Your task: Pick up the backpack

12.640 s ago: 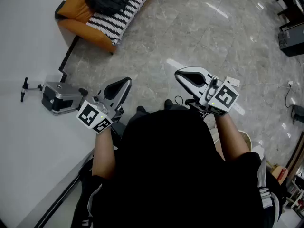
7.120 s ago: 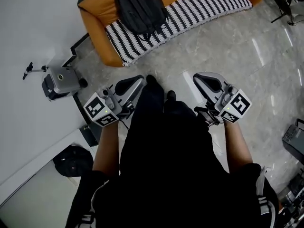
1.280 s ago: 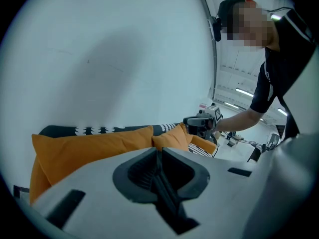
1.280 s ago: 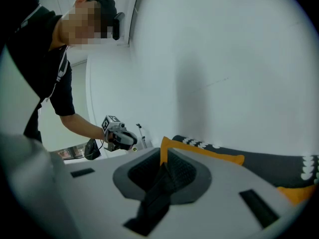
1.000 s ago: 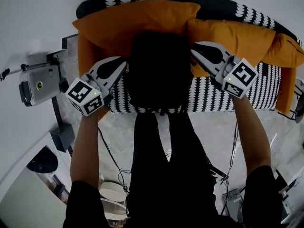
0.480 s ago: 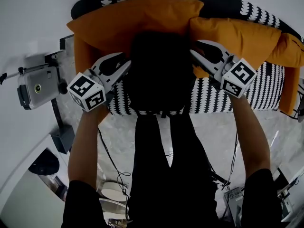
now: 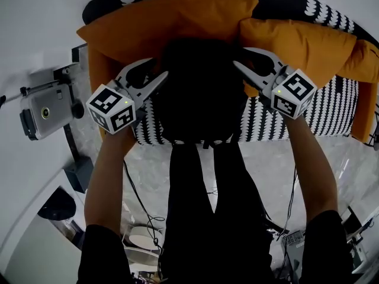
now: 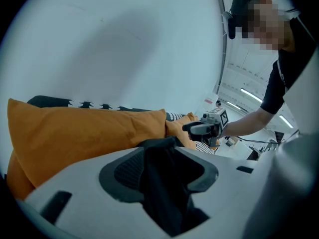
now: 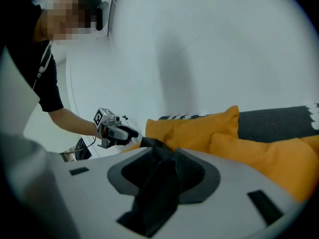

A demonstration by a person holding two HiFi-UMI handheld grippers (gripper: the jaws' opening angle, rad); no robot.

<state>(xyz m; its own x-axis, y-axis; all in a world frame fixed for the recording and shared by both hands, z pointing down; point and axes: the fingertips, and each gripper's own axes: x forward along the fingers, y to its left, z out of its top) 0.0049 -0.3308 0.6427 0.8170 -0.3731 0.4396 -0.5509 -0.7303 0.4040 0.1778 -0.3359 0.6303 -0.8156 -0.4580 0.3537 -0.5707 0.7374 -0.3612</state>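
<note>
Sofa (image 7: 308,108): black-and-white patterned seat, against white wall.
Orange cushions (image 7: 172,22): along sofa back.
Backpack (image 7: 201,93): black, on sofa seat, against cushions, between both grippers.
Left gripper (image 7: 155,70): at backpack's left side. Jaws have just been opening, now apart; black backpack fabric loose in gap.
Right gripper (image 7: 241,57): at backpack's right side. Jaws likewise just opening, now spread; fabric between, not pinched.

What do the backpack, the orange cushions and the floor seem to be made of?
The backpack looks like black matt fabric, perhaps nylon: it folds softly. The orange cushions look like matt cloth, with soft creases. The floor seems to be polished grey stone or tile, with marble-like veins and a faint shine.
</note>
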